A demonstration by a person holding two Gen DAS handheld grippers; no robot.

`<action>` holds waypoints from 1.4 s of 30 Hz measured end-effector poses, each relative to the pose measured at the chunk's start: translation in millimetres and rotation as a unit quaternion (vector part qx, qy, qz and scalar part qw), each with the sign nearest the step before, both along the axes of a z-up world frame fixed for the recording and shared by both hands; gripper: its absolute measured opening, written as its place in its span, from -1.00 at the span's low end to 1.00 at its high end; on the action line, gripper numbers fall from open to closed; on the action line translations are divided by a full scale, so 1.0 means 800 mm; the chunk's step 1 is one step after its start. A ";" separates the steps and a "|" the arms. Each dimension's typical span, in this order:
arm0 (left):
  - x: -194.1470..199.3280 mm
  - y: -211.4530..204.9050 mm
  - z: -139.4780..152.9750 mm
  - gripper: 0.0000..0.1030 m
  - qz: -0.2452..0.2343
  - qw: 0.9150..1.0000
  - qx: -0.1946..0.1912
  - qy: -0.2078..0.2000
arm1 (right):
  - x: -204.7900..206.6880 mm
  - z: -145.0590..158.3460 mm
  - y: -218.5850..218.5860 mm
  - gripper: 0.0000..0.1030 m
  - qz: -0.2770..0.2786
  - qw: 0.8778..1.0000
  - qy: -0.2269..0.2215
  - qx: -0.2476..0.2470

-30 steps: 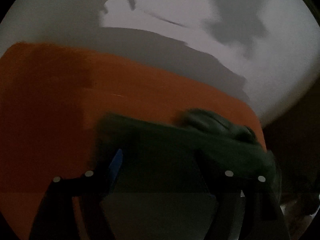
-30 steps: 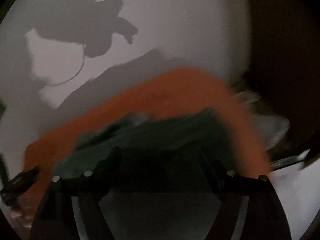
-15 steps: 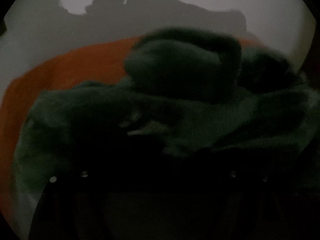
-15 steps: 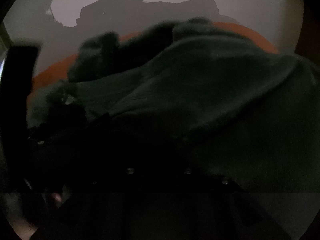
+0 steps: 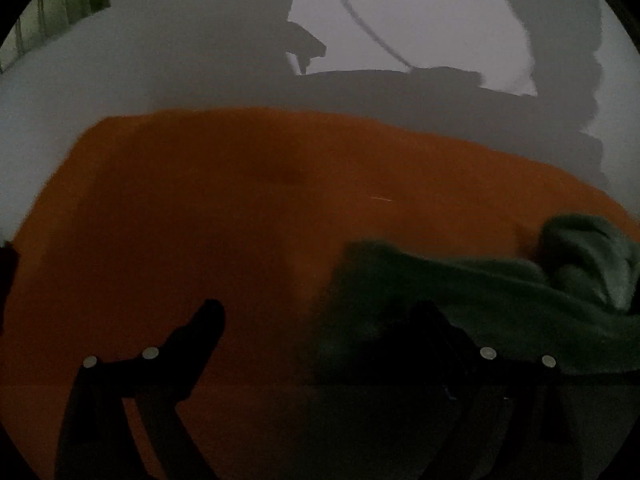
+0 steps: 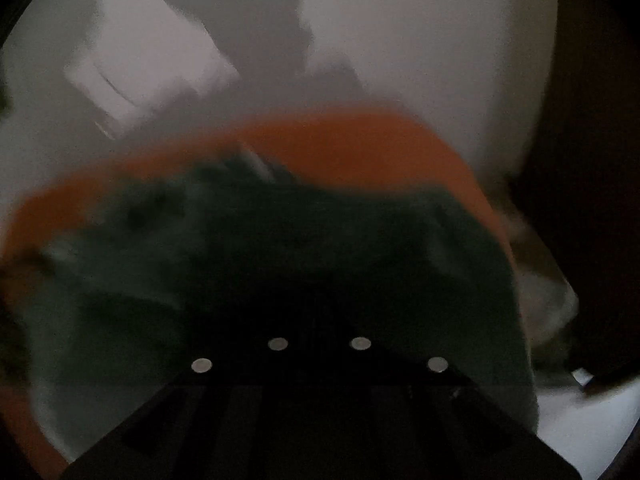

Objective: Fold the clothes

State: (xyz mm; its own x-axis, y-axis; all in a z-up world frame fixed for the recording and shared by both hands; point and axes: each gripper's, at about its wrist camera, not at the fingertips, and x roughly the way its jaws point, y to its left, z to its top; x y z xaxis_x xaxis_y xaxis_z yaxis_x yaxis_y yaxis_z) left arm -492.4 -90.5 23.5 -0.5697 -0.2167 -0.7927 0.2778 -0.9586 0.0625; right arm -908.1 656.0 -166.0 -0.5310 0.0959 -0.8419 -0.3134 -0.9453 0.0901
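Currently, left wrist view: left gripper [image 5: 320,316] is spread wide and the jaws are opening further. Left finger [image 5: 200,332] sits over bare orange cloth [image 5: 240,200], right finger [image 5: 436,328] overlaps the near edge of the dark green garment [image 5: 500,300]. Nothing is pinched between them; only the garment's left edge reaches into the gap. Garment lies crumpled on the right part of the orange cloth, with a bunched lighter fold at far right. Orange cloth covers a white surface [image 5: 100,80] that carries hard shadows at the top. Greenish curtain-like strip [image 5: 60,0] at the upper left corner, too small to read properly.

Right wrist view: heavy blur, dim. Right gripper [image 6: 320,320] is clenched, fingers together at centre. Tips are buried in the dark green garment [image 6: 280,240], which fills the middle of the frame right up against the fingers; the frame is too dark to show how much fabric is nipped between them, but the closed tips sit in the cloth. Orange cloth [image 6: 360,140] shows as a band behind the garment, white surface [image 6: 440,40] beyond it. Pale clutter at the right edge [image 6: 540,280], cannot tell what.
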 end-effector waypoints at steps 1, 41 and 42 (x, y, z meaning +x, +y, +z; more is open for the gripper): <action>0.002 -0.015 0.005 0.87 0.004 1.000 0.000 -0.010 | 0.000 -0.003 0.014 -0.99 -0.008 0.999 -0.006 -0.039; -0.095 -0.095 0.106 -0.80 -0.194 0.945 0.263 -0.009 | -0.039 0.140 0.140 -0.82 0.046 0.994 0.075 -0.068; -0.100 -0.092 0.103 -0.79 -0.195 0.946 0.257 -0.017 | -0.043 0.138 0.142 -0.82 0.039 0.994 0.079 -0.067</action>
